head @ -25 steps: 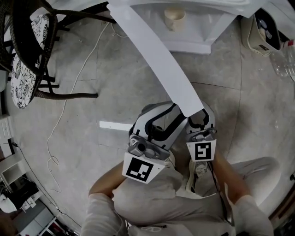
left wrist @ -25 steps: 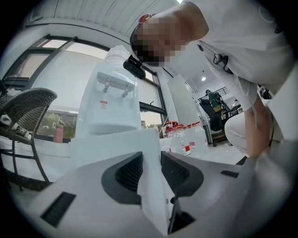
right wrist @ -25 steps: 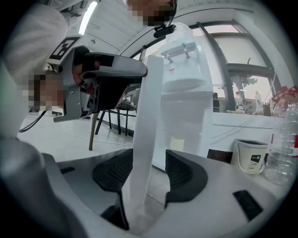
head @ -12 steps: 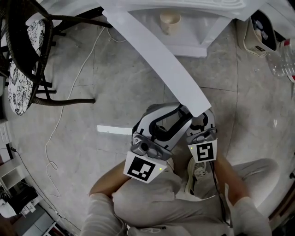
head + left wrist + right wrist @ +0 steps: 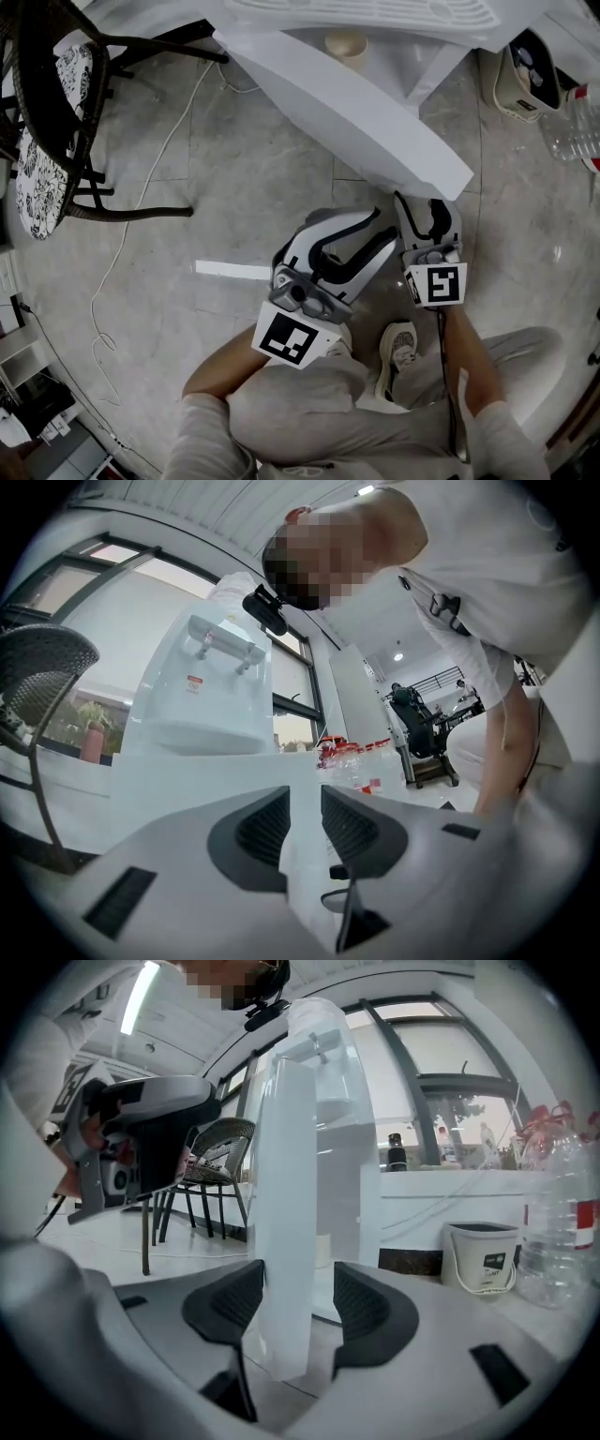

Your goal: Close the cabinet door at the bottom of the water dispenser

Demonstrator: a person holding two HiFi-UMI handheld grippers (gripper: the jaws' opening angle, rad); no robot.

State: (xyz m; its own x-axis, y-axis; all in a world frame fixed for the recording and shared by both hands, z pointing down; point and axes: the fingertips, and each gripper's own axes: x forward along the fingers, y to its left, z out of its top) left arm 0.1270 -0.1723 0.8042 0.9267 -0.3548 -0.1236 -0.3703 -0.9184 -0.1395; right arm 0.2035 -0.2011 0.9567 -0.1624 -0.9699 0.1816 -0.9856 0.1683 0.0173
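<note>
The white water dispenser (image 5: 375,14) stands at the top of the head view. Its bottom cabinet door (image 5: 356,103) hangs open, slanting down to the right. My right gripper (image 5: 427,200) is at the door's free end. In the right gripper view the door's edge (image 5: 286,1194) stands between the jaws of that gripper (image 5: 300,1307); it lies against the left pad with a gap at the right one, and the jaws are opening. My left gripper (image 5: 382,228) sits just left of it, off the door, jaws closing on a narrow gap (image 5: 305,822) with nothing gripped.
A cup (image 5: 345,42) sits inside the cabinet. A wicker chair (image 5: 56,112) and a loose cable (image 5: 131,225) lie to the left. A white bucket (image 5: 480,1258) and plastic bottles (image 5: 572,131) stand at the right. My shoe (image 5: 398,347) and a white strip (image 5: 230,270) are on the floor.
The door has swung toward the dispenser, its free end moving right and up. My right gripper went right with it. The left gripper stayed where it was.
</note>
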